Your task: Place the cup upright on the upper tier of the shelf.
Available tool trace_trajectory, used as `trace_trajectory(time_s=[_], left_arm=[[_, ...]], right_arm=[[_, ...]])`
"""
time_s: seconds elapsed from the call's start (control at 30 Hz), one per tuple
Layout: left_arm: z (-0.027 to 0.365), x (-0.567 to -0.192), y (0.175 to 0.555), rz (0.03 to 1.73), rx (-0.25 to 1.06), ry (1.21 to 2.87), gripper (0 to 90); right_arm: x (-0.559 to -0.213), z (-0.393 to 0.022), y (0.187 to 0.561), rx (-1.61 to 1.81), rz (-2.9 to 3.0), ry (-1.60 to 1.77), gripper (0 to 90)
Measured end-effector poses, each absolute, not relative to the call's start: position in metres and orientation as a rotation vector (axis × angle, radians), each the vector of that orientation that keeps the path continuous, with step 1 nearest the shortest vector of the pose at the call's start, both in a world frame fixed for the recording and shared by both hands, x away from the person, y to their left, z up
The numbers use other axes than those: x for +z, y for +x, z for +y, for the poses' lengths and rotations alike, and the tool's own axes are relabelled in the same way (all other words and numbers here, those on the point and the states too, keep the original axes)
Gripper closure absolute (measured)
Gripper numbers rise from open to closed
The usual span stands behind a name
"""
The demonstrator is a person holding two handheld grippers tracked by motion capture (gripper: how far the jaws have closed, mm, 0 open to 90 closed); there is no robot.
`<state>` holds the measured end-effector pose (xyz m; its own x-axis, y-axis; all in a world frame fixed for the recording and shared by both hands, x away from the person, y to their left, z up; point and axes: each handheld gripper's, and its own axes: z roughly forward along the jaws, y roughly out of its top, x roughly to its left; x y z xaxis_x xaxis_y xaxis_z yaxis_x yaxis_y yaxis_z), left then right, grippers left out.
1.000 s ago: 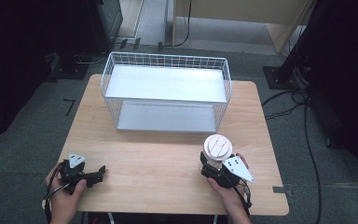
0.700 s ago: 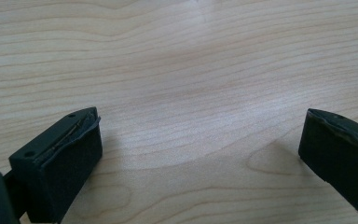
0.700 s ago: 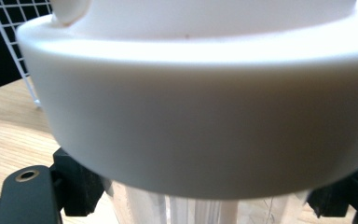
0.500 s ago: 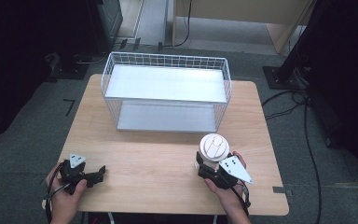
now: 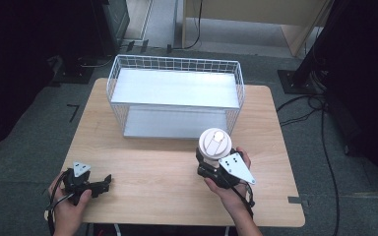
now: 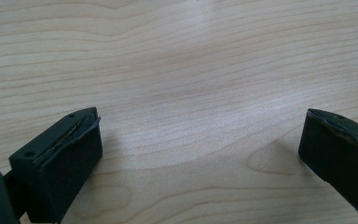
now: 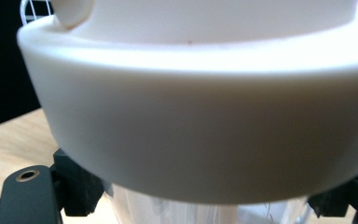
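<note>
Wooden table (image 5: 177, 167), right gripper (image 5: 210, 164) clamped on lidded cup (image 5: 215, 142), left gripper (image 5: 106, 181) spread wide, empty.

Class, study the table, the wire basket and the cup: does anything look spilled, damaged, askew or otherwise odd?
Nothing stands out. The lidded cup is upright in the right gripper, lid on, no spill. The wire basket sits square on the table. The left gripper rests with jaws open over bare wood.

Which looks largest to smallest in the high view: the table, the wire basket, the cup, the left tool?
1. Table, largest.
2. Wire basket, covering much of the table's far half.
3 and 4. Cup and left tool: too alike to rank; the cup is raised nearer the camera.
</note>
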<state>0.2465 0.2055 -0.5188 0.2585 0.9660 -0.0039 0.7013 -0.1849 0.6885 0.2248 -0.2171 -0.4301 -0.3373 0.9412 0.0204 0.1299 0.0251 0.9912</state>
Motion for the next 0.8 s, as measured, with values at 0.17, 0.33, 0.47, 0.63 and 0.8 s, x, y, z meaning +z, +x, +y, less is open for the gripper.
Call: trace_trajectory(time_s=[0.17, 0.33, 0.47, 0.63, 0.8], left_arm=[[0.206, -0.519, 0.246, 1.506, 0.595, 1.958, 0.0], [0.206, -0.519, 0.246, 1.506, 0.595, 1.961, 0.0], [0.206, -0.519, 0.246, 1.506, 0.592, 1.958, 0.0], [0.206, -0.519, 0.246, 1.506, 0.592, 1.958, 0.0], [0.206, -0.519, 0.246, 1.505, 0.598, 1.964, 0.0]], right_arm=[[-0.417, -0.205, 0.232, 1.422, 1.536, 1.134, 16.3], [-0.405, -0.194, 0.241, 1.42, 1.525, 1.122, 16.3], [-0.39, -0.188, 0.245, 1.431, 1.504, 1.097, 16.3], [-0.376, -0.184, 0.249, 1.451, 1.468, 1.076, 16.3], [-0.356, -0.179, 0.258, 1.445, 1.406, 1.047, 16.3]])
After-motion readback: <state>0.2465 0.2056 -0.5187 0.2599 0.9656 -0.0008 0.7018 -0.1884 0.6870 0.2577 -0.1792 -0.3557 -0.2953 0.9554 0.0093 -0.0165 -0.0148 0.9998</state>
